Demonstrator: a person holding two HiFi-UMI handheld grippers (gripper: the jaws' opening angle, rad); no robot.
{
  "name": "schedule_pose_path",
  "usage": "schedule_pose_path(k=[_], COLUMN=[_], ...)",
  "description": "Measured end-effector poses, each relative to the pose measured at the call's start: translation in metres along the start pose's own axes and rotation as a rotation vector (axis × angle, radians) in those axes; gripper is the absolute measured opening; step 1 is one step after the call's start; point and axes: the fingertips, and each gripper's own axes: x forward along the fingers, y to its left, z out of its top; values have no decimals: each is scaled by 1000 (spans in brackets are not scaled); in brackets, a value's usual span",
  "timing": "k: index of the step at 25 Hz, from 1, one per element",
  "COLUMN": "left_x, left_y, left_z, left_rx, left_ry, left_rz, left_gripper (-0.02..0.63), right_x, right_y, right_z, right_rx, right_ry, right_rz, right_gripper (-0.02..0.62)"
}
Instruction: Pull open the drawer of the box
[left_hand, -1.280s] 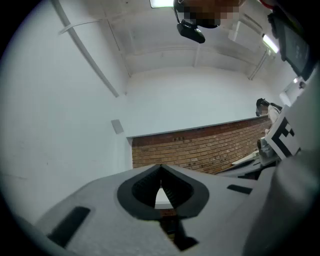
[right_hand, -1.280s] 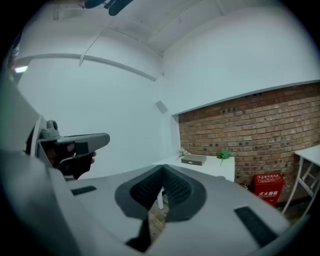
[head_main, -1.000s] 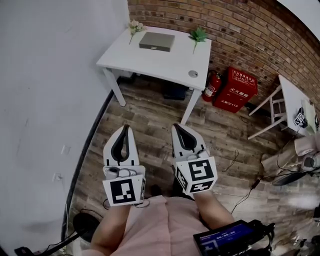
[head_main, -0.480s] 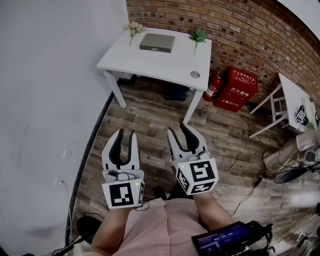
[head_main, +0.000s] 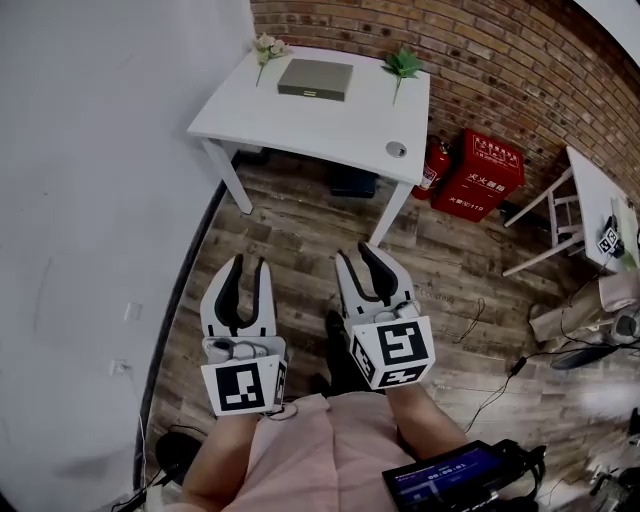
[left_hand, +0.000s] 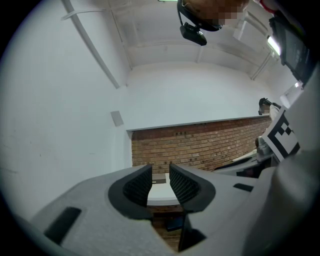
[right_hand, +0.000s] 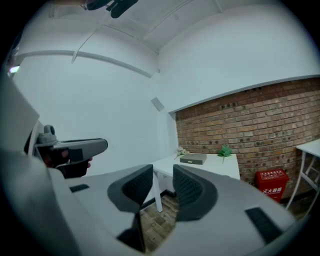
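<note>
A flat grey box (head_main: 315, 79) lies near the back of a white table (head_main: 300, 125) by the brick wall, far ahead of both grippers. The left gripper (head_main: 249, 263) and the right gripper (head_main: 354, 252) hover side by side over the wooden floor, pointing toward the table. Both are open with nothing between their fingers. The left jaws have just been opening; the right jaws opened, then narrowed slightly. The left gripper (left_hand: 160, 172) frames the table (left_hand: 161, 194) through its gap. Beyond the right gripper (right_hand: 162, 175), the box (right_hand: 193, 159) shows small on the tabletop.
Two small plants (head_main: 266, 47) (head_main: 403, 63) flank the box. A fire extinguisher (head_main: 432, 165) and a red cabinet (head_main: 478, 176) stand right of the table. White furniture (head_main: 590, 205) and floor cables lie at the right; a white wall runs along the left.
Both grippers were shut a second ago and now stand open. They have dropped slightly lower in the head view.
</note>
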Motion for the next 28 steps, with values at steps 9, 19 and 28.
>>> schedule_pose_path(k=[9,19,28], left_x=[95,198,244], left_y=[16,27,36], left_z=[-21,-17,-20], left_rx=[1,18,13], left_ry=[39,15,27], left_rz=[26,61,77], left_gripper=[115,115,115], right_x=[94,188,234], right_y=[-48,-100,-119], right_z=[9,34,44], right_rx=[-9,-21,-21], right_ry=[24,15,2], right_rz=[26,66,88], right_gripper=[117,86,81])
